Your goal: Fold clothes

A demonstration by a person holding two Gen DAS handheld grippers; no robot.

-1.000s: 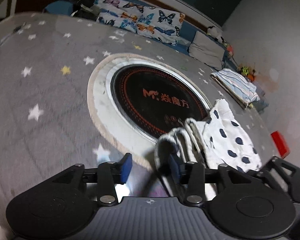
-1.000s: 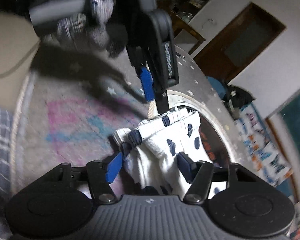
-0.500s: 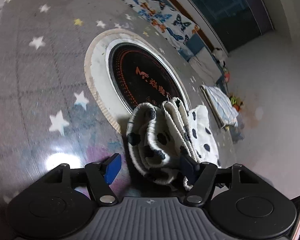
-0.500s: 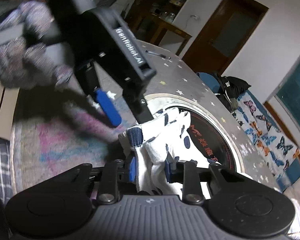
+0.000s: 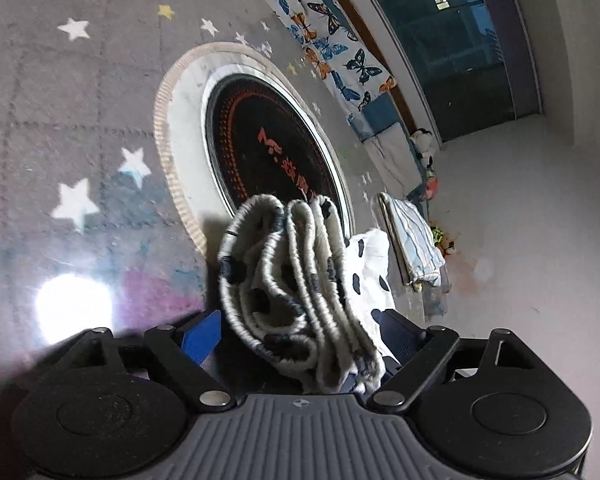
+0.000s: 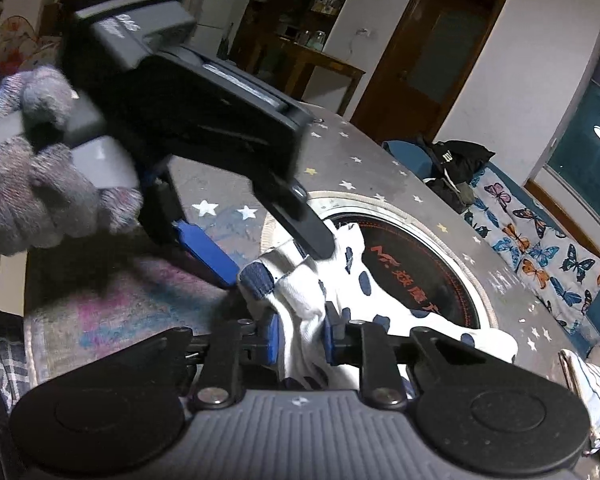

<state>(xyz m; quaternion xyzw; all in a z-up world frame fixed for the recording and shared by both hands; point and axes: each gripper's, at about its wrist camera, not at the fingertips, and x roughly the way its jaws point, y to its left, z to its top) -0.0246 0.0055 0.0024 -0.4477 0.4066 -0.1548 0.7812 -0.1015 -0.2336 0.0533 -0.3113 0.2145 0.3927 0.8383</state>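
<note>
Two claws are engaged with one spotted garment (image 5: 300, 280), bunched above the desk (image 5: 60, 120) beside the round hob (image 5: 276, 152). The right claw (image 6: 300, 338) is clenched on its cloth; the left claw (image 5: 300, 332) stands released around the ribbed waistband. A regrip seems in hand: the left should be closed on that band.

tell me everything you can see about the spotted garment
The spotted garment is white cloth with dark navy spots and a ribbed, gathered band. It lies bunched on the star-print table cover, partly over the round black hotplate. The right claw is shut on a fold; the band's loops sit between the open left claw's fingers.
</note>
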